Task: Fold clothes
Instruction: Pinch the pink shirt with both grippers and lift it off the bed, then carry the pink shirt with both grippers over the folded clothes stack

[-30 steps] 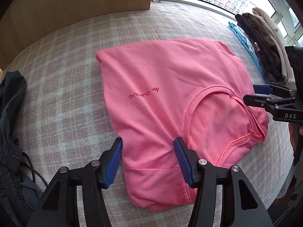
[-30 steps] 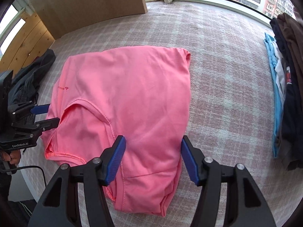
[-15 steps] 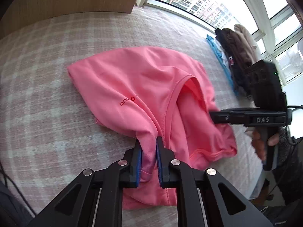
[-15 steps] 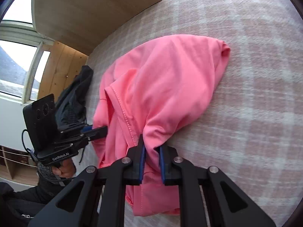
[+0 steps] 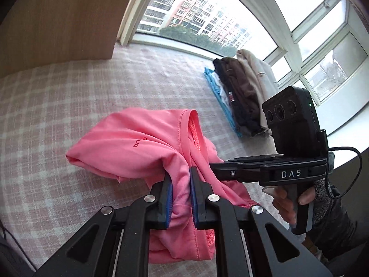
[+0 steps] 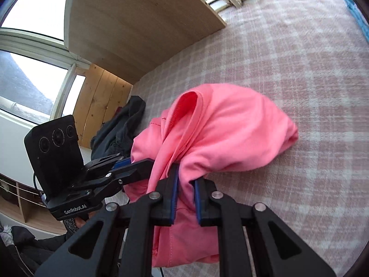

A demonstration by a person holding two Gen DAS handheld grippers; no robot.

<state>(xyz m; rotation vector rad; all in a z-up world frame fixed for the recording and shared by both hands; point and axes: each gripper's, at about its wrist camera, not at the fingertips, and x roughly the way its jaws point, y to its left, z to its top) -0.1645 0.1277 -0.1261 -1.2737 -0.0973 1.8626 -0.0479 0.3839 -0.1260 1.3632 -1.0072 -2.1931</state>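
Note:
A pink T-shirt [image 5: 138,145] with a small red logo hangs bunched between both grippers above the checked bed cover [image 5: 69,92]. My left gripper [image 5: 181,180] is shut on its near edge by the neckline. My right gripper [image 6: 185,180] is shut on the other side of the same edge; the shirt [image 6: 230,136] drapes away from it, its far end resting on the cover. The right gripper shows in the left wrist view [image 5: 221,168], the left gripper in the right wrist view [image 6: 138,166], both close together.
A stack of folded clothes [image 5: 242,92], brown, beige and blue, lies by the window at the bed's far right. A dark garment [image 6: 120,127] is heaped at the left edge. A wooden headboard [image 5: 57,18] stands behind the bed.
Both grippers closed on the shirt's near edge and lifted it. The shirt, flat a second ago, now hangs bunched, and the two grippers have come closer together.

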